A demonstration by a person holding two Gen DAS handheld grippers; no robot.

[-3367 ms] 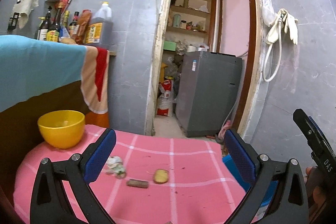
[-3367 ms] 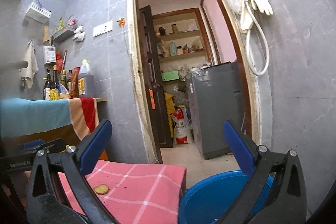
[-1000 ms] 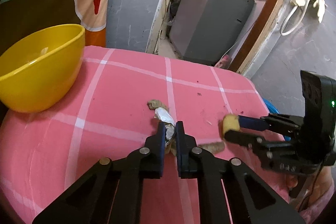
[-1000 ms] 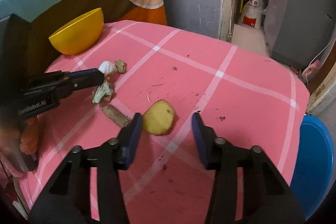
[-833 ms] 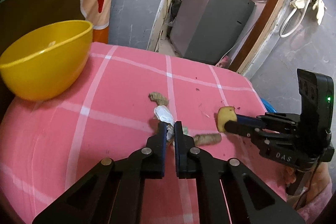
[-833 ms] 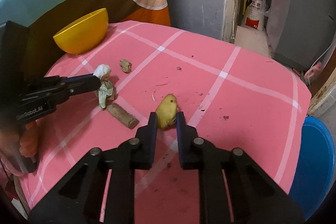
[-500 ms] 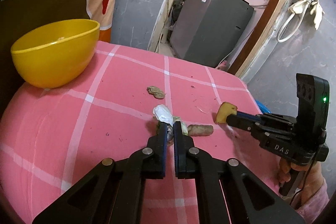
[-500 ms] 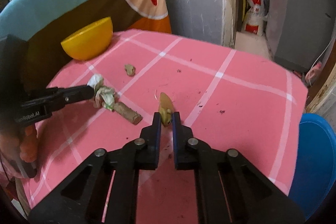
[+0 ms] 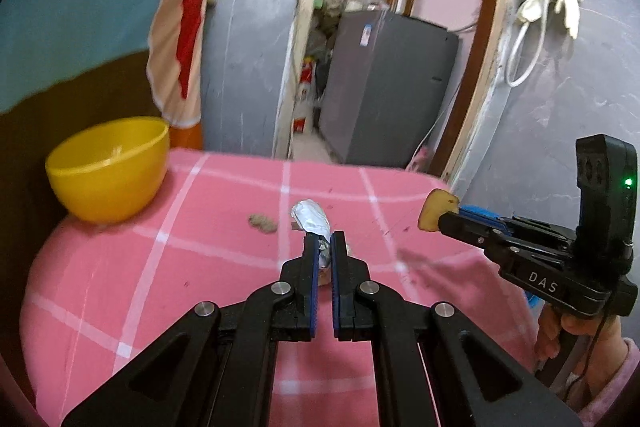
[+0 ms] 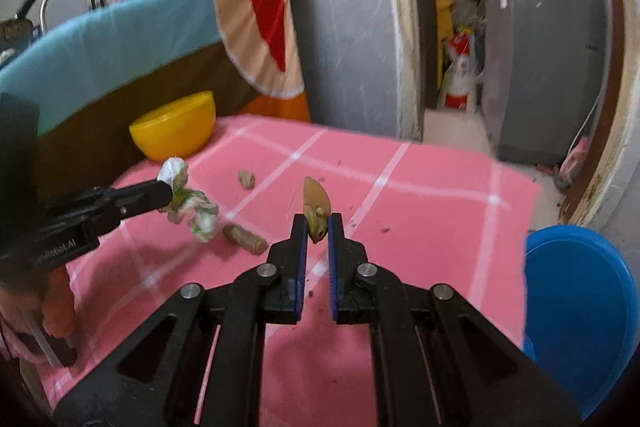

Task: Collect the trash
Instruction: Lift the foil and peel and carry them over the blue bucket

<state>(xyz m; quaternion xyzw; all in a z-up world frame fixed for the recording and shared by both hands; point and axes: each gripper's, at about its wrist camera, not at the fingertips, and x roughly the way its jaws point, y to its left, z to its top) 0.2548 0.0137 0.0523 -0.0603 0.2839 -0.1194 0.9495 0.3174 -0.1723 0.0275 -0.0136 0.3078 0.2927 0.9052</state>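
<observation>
Left tool [image 9: 325, 239] pinches the wrapper [image 9: 311, 221]; right tool [image 10: 317, 223] clamps the peel [image 10: 316, 205], both held above the desk [image 10: 432, 171]. We judge two scraps [image 10: 245, 238] remain there, and nothing we hold is yet in the blue bin [image 10: 580, 307].

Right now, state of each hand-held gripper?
Left hand-held gripper: shut on the crumpled wrapper.
Right hand-held gripper: shut on the yellow peel piece.
</observation>
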